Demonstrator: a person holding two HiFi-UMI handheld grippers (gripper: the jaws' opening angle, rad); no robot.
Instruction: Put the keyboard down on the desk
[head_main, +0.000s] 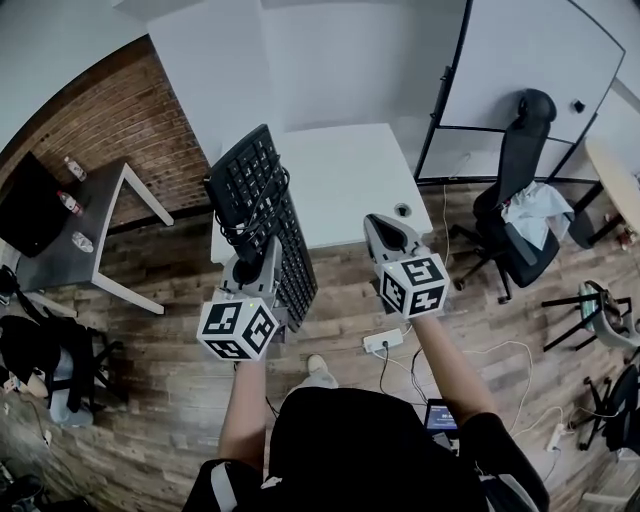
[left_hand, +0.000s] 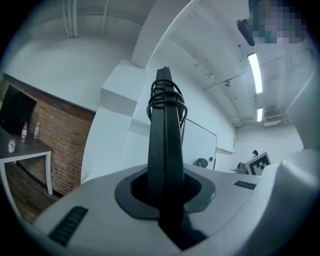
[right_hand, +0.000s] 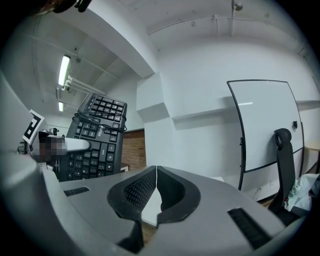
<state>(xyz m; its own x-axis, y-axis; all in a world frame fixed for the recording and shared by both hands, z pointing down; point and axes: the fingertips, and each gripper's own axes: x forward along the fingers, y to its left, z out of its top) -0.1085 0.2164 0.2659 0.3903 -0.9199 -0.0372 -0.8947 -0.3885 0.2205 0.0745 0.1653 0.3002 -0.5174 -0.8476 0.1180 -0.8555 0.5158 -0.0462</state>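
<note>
near the left edge of the white surface (head_main: 345, 175), the left claw (head_main: 268, 250) grips the black keyboard (head_main: 250, 180) by one end and holds it on edge in the air, keys facing right, with its cable (head_main: 262, 207) looped round the body. beside it the right claw (head_main: 383, 228) is closed on nothing, clear of the keyboard.

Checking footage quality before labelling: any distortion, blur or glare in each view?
Head view: sharp, fisheye curves the whiteboard frame. Left gripper view: keyboard near-black and soft up close, ceiling light blown out. Right gripper view: dark vignetted corners, keys readable.
</note>
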